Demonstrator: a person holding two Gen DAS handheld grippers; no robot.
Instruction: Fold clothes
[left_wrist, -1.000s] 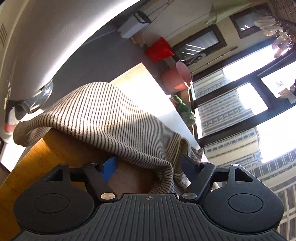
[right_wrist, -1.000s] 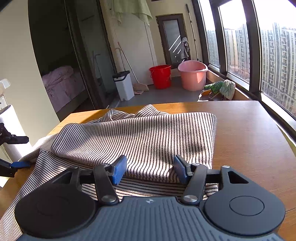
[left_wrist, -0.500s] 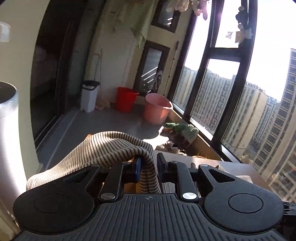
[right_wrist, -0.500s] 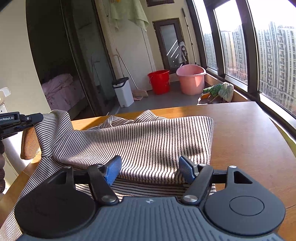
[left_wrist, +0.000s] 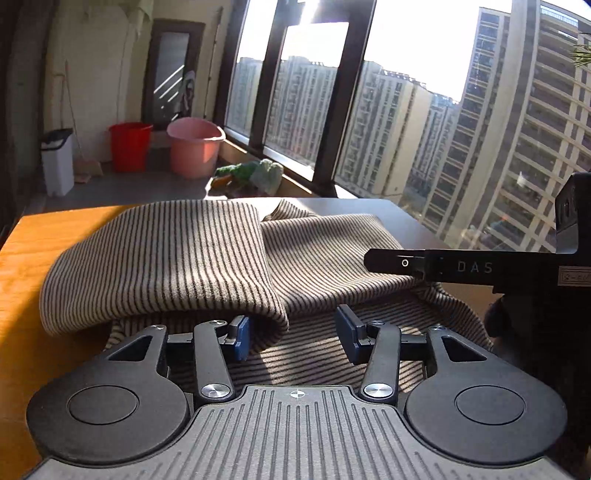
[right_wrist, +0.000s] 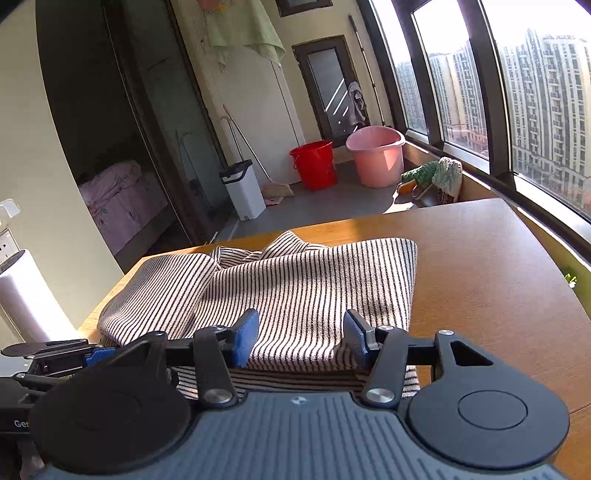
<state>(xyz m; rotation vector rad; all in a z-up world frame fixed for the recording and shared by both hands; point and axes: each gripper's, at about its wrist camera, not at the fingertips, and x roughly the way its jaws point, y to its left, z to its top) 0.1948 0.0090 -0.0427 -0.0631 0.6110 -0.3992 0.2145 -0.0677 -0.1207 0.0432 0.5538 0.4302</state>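
Surroundings first: wooden table (right_wrist: 491, 266) by a wall of windows (left_wrist: 424, 110), tower blocks outside. On the floor past the table's far edge: red bucket (right_wrist: 314, 164), pink tub (right_wrist: 376, 155), white bin (right_wrist: 243, 188) with a broom leaning just beside it, and a green-and-white mop head (right_wrist: 436, 175) near the window sill. Green cloth (right_wrist: 245, 27) hangs high on the far wall. A white cylinder (right_wrist: 22, 295) stands off the table's left edge, under a wall socket. A dark doorway on the left shows bedding in the next room. Nothing on the table blocks the work; from the left camera my right gripper's black finger (left_wrist: 402, 263) crosses over the cloth's right side. My left gripper (left_wrist: 293, 334) has its blue pads wide apart, holding nothing; the folded edge of the striped garment (right_wrist: 306, 284) droops just in front of the left pad. My right gripper (right_wrist: 301, 338) is also spread wide and empty, pads low over the garment's near edge; can't tell if they touch it. The garment lies on the table, centre-left, cream with thin dark stripes. Its left part is folded over onto the middle in a rounded flap (left_wrist: 159, 266), the right edge runs straight, the far edge is bunched into a small peak, and a lower layer sticks out along the near edge.
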